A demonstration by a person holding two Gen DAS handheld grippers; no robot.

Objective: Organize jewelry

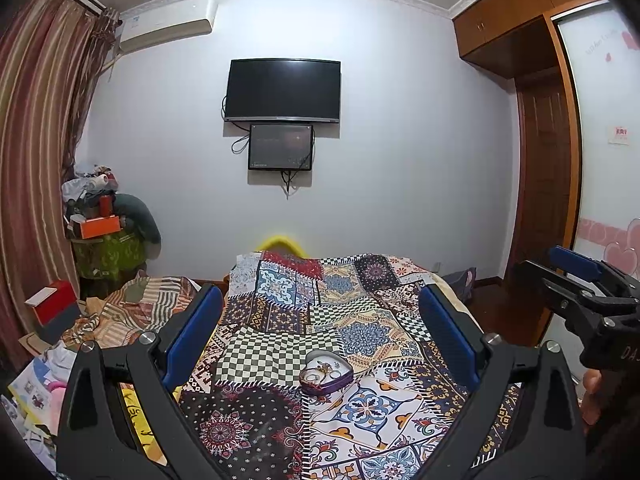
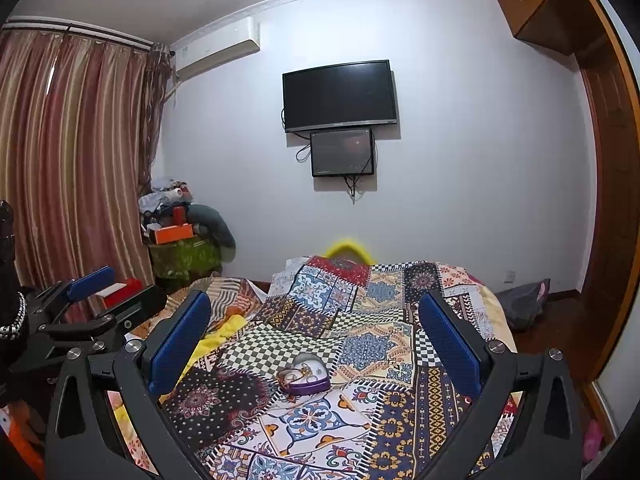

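A small purple heart-shaped jewelry box (image 1: pixel 326 372) lies open on the patterned bedspread (image 1: pixel 360 408), with several small gold and silver pieces inside. My left gripper (image 1: pixel 320 312) is open and empty, held above and short of the box. The box also shows in the right wrist view (image 2: pixel 305 374). My right gripper (image 2: pixel 314 316) is open and empty, also hovering short of the box. The right gripper shows at the right edge of the left wrist view (image 1: pixel 580 280); the left gripper shows at the left of the right wrist view (image 2: pixel 84 296).
The patchwork bedspread (image 2: pixel 360 420) covers the bed. A striped blanket (image 1: pixel 140 308) and clutter with a red box (image 1: pixel 52 300) lie to the left. A TV (image 1: pixel 283 90) hangs on the far wall. A wooden wardrobe and door (image 1: pixel 544 184) stand to the right.
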